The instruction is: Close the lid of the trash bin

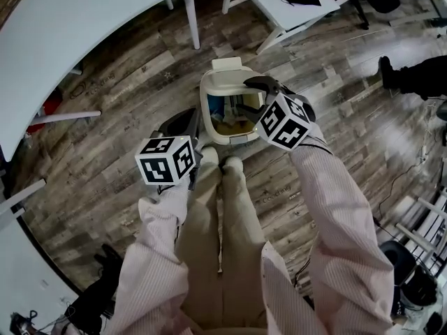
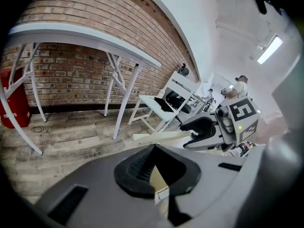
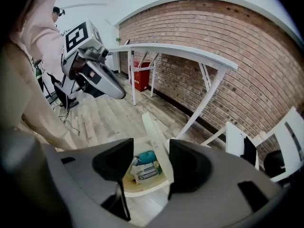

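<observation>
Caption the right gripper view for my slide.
Right tool, jaws apart, framing the raised cream plastic lid of an open cream trash bin holding litter.

floor (image 1: 105,82): grey-brown wood planks. standing on it: trash bin (image 1: 204,117), lid (image 1: 227,66) up, rubbish (image 1: 234,110) inside; person's light shoes (image 1: 232,165) just beside bin; white table legs (image 1: 191,19) beyond; red container (image 2: 10,101) by brick wall (image 2: 95,42); black shoe (image 1: 386,72) well apart, right

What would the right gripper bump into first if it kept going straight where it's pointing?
Most likely the raised lid of the trash bin. The lid's edge shows right between the open jaws of the right gripper. The open bin lies just beyond. How near the lid is, I can't tell.
</observation>
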Motion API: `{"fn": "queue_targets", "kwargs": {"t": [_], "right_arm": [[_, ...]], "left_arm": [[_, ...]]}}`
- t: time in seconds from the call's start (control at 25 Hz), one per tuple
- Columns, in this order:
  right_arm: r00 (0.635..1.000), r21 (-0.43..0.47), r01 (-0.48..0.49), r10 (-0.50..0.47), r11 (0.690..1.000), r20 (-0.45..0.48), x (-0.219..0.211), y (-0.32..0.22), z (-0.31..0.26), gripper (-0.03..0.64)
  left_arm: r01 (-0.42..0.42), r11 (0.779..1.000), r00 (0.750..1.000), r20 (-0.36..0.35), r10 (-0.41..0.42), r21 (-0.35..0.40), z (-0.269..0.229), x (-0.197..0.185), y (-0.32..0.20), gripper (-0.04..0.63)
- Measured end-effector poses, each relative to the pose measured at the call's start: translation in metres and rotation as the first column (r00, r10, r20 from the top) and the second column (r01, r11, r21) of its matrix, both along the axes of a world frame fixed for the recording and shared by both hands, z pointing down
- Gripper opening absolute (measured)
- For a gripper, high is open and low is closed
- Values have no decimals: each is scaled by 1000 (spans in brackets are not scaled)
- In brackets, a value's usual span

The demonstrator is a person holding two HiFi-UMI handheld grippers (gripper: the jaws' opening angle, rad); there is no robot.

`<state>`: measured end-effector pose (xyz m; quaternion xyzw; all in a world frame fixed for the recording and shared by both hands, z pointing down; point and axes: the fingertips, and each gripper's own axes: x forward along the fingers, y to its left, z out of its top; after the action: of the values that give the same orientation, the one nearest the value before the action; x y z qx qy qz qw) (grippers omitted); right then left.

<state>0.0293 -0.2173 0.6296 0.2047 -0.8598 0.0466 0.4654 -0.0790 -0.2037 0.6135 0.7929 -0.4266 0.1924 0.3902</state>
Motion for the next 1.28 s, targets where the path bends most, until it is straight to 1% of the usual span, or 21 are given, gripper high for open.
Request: {"fn": "queue_targets", "kwargs": {"t": [0.2,0.48,0.64,0.84,1.04,1.2,1.28], "right_arm": [[999,-31,-21,22,999,38,-2,19,6,238],[996,-69,-31,37,997,84,0,46,23,238],[988,-102,-68,81,992,134,-1,55,31,238],[976,-143,-111,135,984,173,-1,68,45,238],[951,-202,-164,209,966,226,-1,81,62,238],[911,-260,-222,295,940,288,0,83,70,236],[898,-281,-237,320,930,301,0,84,74,235]], "left_arm": [[2,1000,1000,13,-2,-20,10,1,20,-8],[37,999,999,12,-36,-37,18,11,46,-8],[60,997,998,15,-59,-43,23,12,60,-8],[93,994,996,17,-92,-50,29,11,81,-8],[114,991,993,23,-113,-65,39,13,97,-8],[117,991,993,25,-116,-70,46,17,104,-8],[117,990,993,27,-116,-74,50,19,107,-8]]}}
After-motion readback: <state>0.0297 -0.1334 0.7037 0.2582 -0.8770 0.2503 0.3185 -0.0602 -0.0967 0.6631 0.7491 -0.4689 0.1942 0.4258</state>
